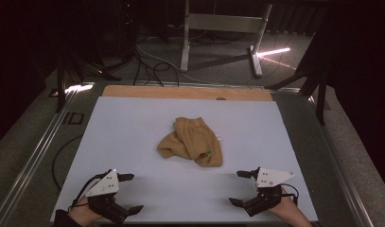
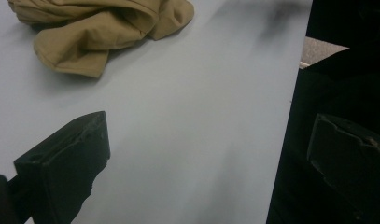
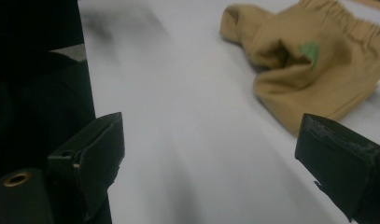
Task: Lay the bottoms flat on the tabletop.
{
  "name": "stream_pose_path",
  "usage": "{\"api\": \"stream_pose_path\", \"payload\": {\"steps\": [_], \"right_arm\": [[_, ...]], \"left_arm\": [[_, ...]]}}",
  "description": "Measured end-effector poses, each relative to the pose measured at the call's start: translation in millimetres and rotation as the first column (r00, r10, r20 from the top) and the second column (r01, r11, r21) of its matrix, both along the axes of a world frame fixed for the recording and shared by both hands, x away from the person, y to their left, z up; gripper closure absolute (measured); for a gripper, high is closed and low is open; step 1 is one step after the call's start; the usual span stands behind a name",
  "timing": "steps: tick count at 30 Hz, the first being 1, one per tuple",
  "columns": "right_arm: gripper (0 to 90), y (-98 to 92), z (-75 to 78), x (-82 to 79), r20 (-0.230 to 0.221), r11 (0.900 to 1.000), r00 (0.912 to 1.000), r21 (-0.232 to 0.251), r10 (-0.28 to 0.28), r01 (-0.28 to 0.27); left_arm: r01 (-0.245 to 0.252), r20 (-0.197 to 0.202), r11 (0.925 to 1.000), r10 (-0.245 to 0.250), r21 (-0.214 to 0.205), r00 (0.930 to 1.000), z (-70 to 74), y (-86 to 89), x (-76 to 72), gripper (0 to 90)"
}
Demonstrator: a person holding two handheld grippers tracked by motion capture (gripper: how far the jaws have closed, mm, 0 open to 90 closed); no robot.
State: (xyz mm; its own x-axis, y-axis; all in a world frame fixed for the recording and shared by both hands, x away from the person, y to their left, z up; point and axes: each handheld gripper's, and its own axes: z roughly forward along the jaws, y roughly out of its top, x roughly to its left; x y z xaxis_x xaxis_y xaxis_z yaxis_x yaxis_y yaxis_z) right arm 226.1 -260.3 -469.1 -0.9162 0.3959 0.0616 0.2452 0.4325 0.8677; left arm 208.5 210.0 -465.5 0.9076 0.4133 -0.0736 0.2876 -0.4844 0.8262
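A crumpled tan garment [image 1: 192, 141] with an elastic waistband lies in a heap near the middle of the pale blue-grey mat [image 1: 133, 123]. It also lies at the top left of the left gripper view [image 2: 99, 28] and at the top right of the right gripper view [image 3: 309, 60], where a small green mark sits on it. My left gripper [image 1: 134, 192] rests at the mat's near left corner, jaws wide apart and empty. At the near right, my right gripper [image 1: 238, 187] is open too, nothing between its fingers. Both point toward the mat's middle, well short of the cloth.
The mat covers a wooden tabletop [image 1: 180, 92] whose far strip is bare. Metal rails [image 1: 34, 156] run along both sides. Beyond lie cables [image 1: 147, 61] on the floor and a metal stand [image 1: 218, 33]. The mat's near edge [image 2: 285, 121] runs close by both grippers.
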Motion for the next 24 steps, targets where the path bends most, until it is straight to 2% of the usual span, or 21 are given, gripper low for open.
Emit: {"api": "stream_pose_path", "payload": {"steps": [4, 6, 9, 14, 15, 17, 19, 24], "right_arm": [[8.4, 0.8, 10.0, 0.0, 0.002, 0.9999, 1.0000, 0.015, 0.007, -0.007], [8.4, 4.2, 19.2, -0.7, 0.022, 0.9997, 0.9995, -0.009, 0.023, -0.023], [8.5, 6.5, 24.8, 1.5, 0.030, 0.9994, 0.9989, -0.002, 0.036, -0.036], [8.5, 11.2, 33.6, 6.5, 0.031, 0.9991, 0.9986, -0.001, 0.043, -0.043], [8.5, 12.0, 36.4, 7.8, 0.038, 0.9991, 0.9984, -0.008, 0.042, -0.041], [8.4, 12.4, 42.3, 10.9, 0.040, 0.9994, 0.9986, 0.005, 0.034, -0.035], [8.5, 13.8, 47.9, 14.6, 0.051, 0.9996, 0.9983, 0.010, 0.026, -0.026], [8.5, 20.4, 60.4, 25.0, 0.092, 0.9999, 0.9957, 0.008, 0.007, -0.007]], "left_arm": [[0.020, 0.003, 0.9998, -0.020, -0.010, 0.9998, 7.8, -2.6, 0.8, 0.4], [0.032, 0.003, 0.9992, -0.032, -0.022, 0.9995, 13.2, -4.3, 1.9, 0.3], [0.053, 0.010, 0.9980, -0.053, -0.035, 0.9986, 22.3, -7.9, 3.8, 0.3], [0.064, 0.020, 0.9977, -0.063, -0.025, 0.9978, 31.3, -10.8, 7.4, 0.3], [0.069, 0.022, 0.9973, -0.068, -0.025, 0.9974, 37.4, -12.0, 9.4, 0.3], [0.069, 0.024, 0.9973, -0.068, -0.025, 0.9974, 40.6, -12.6, 10.6, 0.4], [0.062, 0.029, 0.9974, -0.061, -0.036, 0.9977, 49.9, -13.8, 15.3, 0.3], [0.049, 0.029, 0.9974, -0.048, -0.054, 0.9984, 59.5, -15.4, 25.1, 0.4]]}}
